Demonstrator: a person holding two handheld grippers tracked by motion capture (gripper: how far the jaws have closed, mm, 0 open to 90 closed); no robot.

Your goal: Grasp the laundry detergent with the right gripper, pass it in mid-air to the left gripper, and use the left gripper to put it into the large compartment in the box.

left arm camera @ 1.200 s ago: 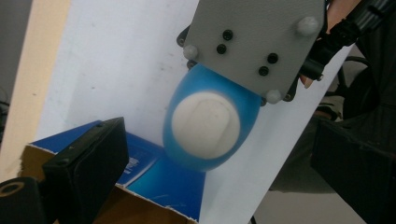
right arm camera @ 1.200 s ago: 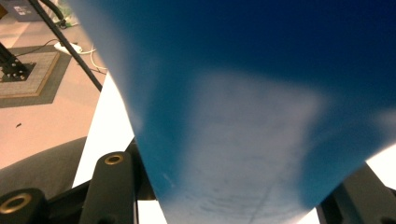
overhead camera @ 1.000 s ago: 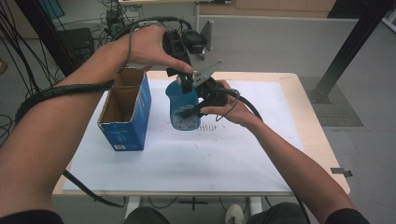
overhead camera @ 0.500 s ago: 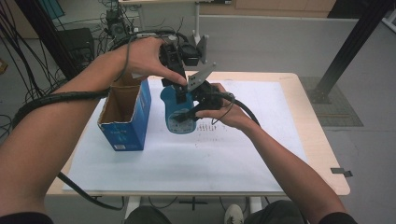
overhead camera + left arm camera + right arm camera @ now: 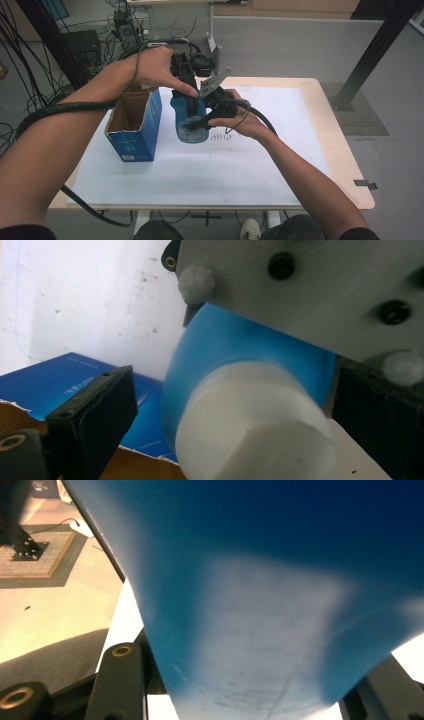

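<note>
Both hands meet frame centre: right gripper (image 5: 207, 117) pinching blue bottle (image 5: 189, 120); left gripper (image 5: 192, 92) above, jaws spread round white cap (image 5: 255, 425).

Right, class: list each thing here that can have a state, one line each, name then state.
Bottle: upright, off the table, white cap on.
Box: upright on the table, top open.
Right gripper: shut on the bottle's body.
Left gripper: jaws on either side of the cap, not touching it.

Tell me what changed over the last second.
The left gripper has come down over the white cap of the blue bottle, fingers apart either side. The right gripper stays shut on the bottle; the blue box has not moved.
</note>
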